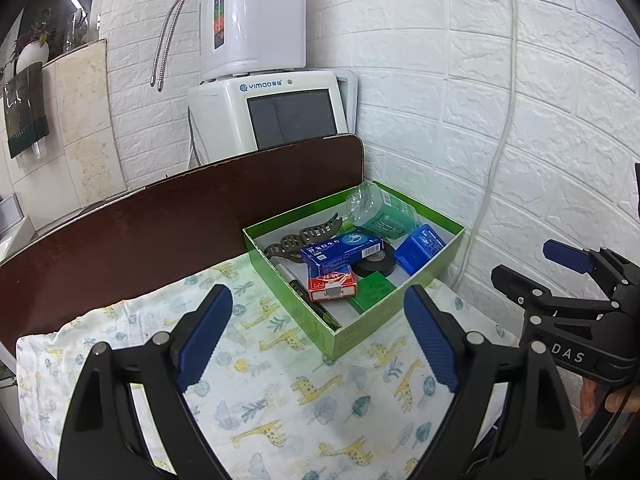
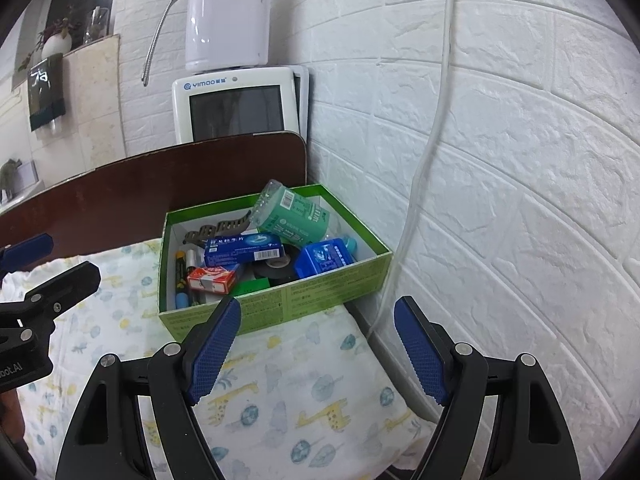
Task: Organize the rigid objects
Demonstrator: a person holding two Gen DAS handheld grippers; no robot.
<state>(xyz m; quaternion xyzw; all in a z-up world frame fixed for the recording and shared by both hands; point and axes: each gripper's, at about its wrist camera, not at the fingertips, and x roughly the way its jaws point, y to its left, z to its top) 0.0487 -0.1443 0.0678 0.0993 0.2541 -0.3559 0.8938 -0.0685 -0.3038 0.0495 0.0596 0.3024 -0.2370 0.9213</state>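
Both grippers, left [image 1: 318, 334] and right [image 2: 318, 350], hang spread and empty over our giraffe cloth [image 1: 280, 392]. Only the right view shows 2 batteries [image 2: 181, 276] in the green box [image 2: 280, 308] by the wall; the box holds a bottle [image 2: 296, 216], blue carton [image 2: 244, 250], tape [image 2: 276, 270].

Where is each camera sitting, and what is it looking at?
Left wrist: sits on the left gripper, looking along its open fingers at the green box; the right gripper shows at the right edge.
Right wrist: sits on the right gripper, looking along its open fingers at the green box; the left gripper shows at the left edge.
Both share: the box on the giraffe cloth, the white brick wall.
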